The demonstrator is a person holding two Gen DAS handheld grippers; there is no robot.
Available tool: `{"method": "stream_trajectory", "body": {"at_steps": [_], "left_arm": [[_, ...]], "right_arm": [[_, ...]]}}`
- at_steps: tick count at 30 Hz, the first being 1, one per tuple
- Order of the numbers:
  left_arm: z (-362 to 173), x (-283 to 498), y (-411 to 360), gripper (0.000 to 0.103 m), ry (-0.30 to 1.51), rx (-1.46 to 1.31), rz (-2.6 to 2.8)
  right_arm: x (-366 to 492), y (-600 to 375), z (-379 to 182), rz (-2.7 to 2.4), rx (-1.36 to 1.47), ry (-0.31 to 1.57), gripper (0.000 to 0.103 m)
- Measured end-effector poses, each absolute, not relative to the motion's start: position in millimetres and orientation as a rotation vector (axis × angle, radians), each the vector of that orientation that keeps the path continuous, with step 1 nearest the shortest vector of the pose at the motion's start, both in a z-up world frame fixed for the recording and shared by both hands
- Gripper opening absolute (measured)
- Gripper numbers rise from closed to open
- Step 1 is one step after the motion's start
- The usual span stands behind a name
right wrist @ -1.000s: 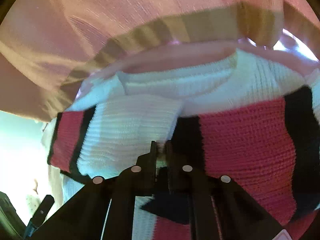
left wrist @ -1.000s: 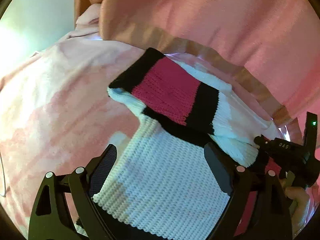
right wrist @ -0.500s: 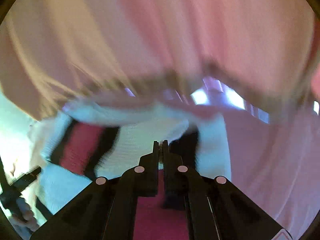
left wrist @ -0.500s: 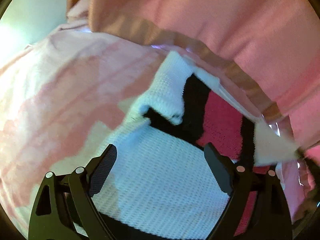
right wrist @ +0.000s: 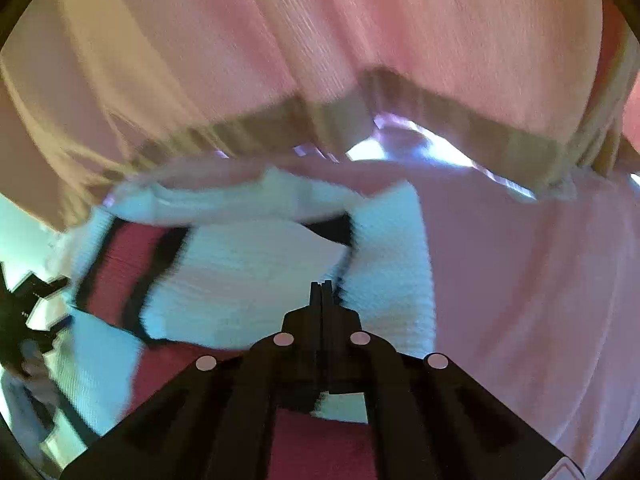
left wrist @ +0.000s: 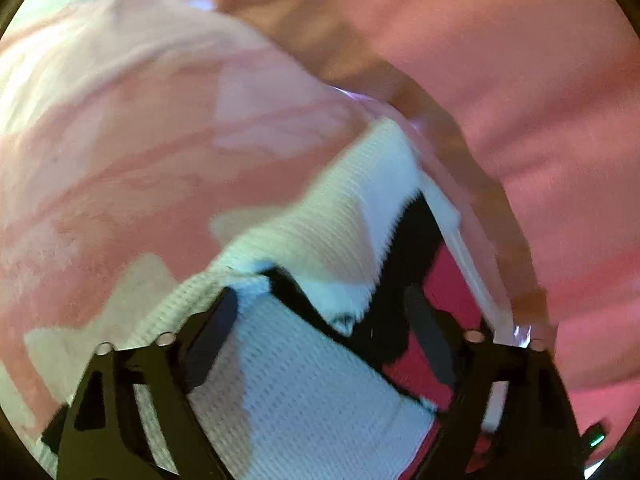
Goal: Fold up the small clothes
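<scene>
A small knitted sweater [left wrist: 320, 392], white with black and crimson stripes, lies on a pink patterned cloth [left wrist: 120, 160]. My left gripper [left wrist: 320, 320] is open just above the sweater's white body, its fingers either side of a folded sleeve. In the right wrist view the sweater [right wrist: 248, 276] lies with a sleeve folded across it. My right gripper [right wrist: 321, 292] is shut, its tips over the sweater's white knit; I cannot tell whether fabric is pinched between them.
A pink curtain [left wrist: 500, 80] with a tan hem hangs close behind the surface and fills the top of both views [right wrist: 360, 40]. The other gripper shows blurred at the left edge of the right wrist view [right wrist: 24, 308].
The striped sleeve has been carried across the sweater and folded over its body. My right gripper stayed shut and swept with it. The left gripper stayed open and shifted a little.
</scene>
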State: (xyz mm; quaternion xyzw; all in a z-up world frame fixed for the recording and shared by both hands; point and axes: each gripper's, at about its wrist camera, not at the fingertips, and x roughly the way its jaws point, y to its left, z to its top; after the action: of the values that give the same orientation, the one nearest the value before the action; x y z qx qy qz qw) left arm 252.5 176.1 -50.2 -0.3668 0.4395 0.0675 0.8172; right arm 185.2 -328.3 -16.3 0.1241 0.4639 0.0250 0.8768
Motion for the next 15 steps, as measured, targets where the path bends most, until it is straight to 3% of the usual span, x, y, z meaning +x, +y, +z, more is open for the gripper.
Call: {"method": "stream_trajectory", "body": {"at_steps": [5,6,8,9,10,15], "left_arm": [[-53,262,186,0.070,0.954,-0.794,0.110],[-52,260,186,0.070,0.951,-0.801,0.114],[-51,258,187,0.071,0.949,-0.807,0.119],[-49,257,187,0.071,0.950,-0.810,0.121],[-48,255,187,0.073,0.952,-0.817,0.117],[-48,254,171,0.077,0.986,-0.891,0.038]], "right_arm": [[186,-335,-36,0.076,0.338,1.028,0.000],[185,-334,-35,0.089,0.349,1.031,0.004],[181,-331,-31,0.103,0.363,1.026,0.021],[178,-329,-29,0.091,0.349,1.013,0.042],[175,-326,-28,0.080,0.335,1.003,0.057],[180,-315,-44,0.103,0.378,1.039,0.059]]}}
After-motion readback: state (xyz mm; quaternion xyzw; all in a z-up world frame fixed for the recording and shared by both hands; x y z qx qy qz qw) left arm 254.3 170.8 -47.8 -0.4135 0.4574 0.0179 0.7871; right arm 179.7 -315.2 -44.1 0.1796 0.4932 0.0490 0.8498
